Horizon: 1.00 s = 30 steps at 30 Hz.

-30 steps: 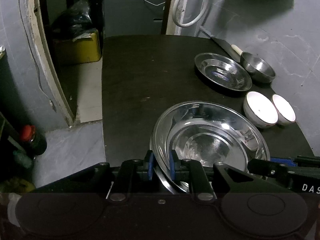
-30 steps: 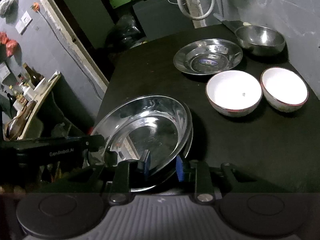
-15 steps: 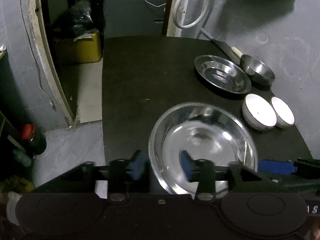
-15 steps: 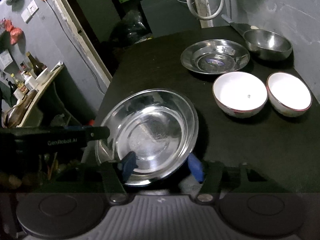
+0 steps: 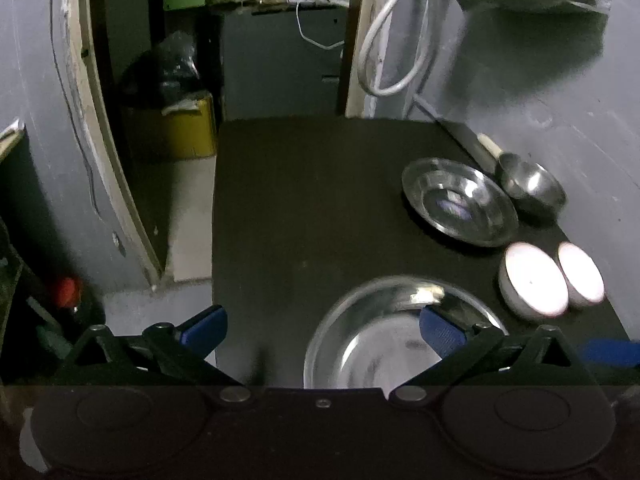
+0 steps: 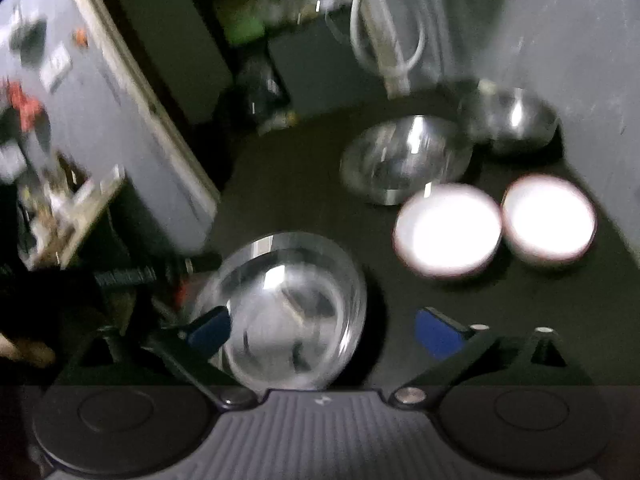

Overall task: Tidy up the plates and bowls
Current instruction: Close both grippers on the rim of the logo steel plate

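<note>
Steel is what I see most of: the large steel plate (image 5: 384,344) lies on the dark bench (image 5: 304,200) right in front of my left hand-held gripper (image 5: 322,330), its near edge cut off by the gripper body. That gripper's blue fingers (image 5: 440,330) stand wide apart and clamp nothing; the right-side finger sits over the plate's bowl, the left-side one out over the bench edge. My right hand-held gripper (image 6: 324,330) is also spread wide, empty, with the same plate (image 6: 292,312) lying between its fingers and slightly to the left.

Ahead and to the right of the left gripper sit a smaller steel plate (image 5: 458,202), and beyond it a steel bowl (image 5: 532,186). Nearer, two white bowls (image 5: 534,280) stand side by side, just touching or nearly so; both are so overexposed I can read nothing inside them.

The right wrist view is badly motion-blurred, so rims smear and I can only say the large plate probably rests flat. A pale-handled object (image 5: 490,146) past the steel bowl is partly hidden behind it. A white hose (image 5: 384,60) loops on the wall beyond the bench.
</note>
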{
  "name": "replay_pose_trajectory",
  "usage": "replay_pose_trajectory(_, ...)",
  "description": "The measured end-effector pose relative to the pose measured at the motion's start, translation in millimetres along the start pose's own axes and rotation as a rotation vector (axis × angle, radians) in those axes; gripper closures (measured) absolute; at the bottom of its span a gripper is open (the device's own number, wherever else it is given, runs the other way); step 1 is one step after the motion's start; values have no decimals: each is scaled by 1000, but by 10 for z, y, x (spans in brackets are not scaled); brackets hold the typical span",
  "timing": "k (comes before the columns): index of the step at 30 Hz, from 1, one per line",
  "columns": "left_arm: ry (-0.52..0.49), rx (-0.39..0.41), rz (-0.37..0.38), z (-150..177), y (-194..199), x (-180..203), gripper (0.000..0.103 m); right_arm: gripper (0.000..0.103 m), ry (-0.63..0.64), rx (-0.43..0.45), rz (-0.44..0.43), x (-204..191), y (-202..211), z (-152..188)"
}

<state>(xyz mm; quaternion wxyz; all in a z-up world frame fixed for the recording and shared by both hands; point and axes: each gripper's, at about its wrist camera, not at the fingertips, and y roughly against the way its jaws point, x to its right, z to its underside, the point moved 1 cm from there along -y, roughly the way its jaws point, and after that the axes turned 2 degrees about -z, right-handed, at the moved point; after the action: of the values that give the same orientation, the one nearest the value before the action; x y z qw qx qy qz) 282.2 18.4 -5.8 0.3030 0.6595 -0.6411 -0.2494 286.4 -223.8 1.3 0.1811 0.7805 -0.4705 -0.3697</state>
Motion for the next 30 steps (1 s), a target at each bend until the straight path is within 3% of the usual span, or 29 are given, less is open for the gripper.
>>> replay_pose_trajectory(3,18,36,-1,-183,-97,59,1,0,6,83,28,145,79,-260)
replay_pose_trajectory(8,44,64,4,-486,-291,238,1,0,5,137,89,417,-3,-585)
replay_pose_trajectory(18,80,56,43,-825,-834,618,1,0,73,114,200,616,-499,-787)
replay_pose_trajectory(24,130,-21,65,-840,-1205,690,2,12,103,73,199,679,-813,-773)
replay_pose_trajectory(30,142,-41,72,-773,-1368,704,24,22,107,47,192,750,-1015,-746)
